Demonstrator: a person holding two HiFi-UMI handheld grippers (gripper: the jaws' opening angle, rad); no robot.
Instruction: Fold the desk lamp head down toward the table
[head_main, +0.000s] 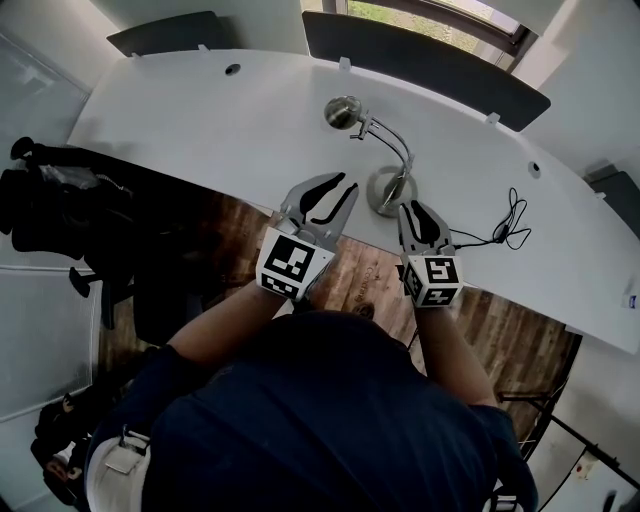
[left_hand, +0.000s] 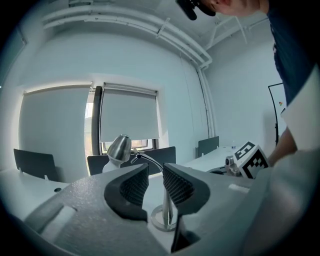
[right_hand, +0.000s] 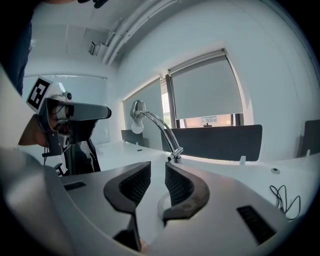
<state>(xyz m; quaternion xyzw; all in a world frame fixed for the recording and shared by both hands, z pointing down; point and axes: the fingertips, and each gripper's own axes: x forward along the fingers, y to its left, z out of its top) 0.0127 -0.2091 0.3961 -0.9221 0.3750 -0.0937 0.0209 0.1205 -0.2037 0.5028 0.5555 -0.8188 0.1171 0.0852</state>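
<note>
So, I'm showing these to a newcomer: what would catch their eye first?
The chrome desk lamp stands near the front edge of the white table, its head raised on a curved neck. The left gripper and right gripper hover just short of its base, jaws apart and empty. A black cable lies tangled farther right.

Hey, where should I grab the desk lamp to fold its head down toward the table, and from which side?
Probably the thin curved neck just behind the head, approached from your side. The chrome head is rounded and smooth, while the neck looks slim enough for open jaws. The round base could be steadied meanwhile.
</note>
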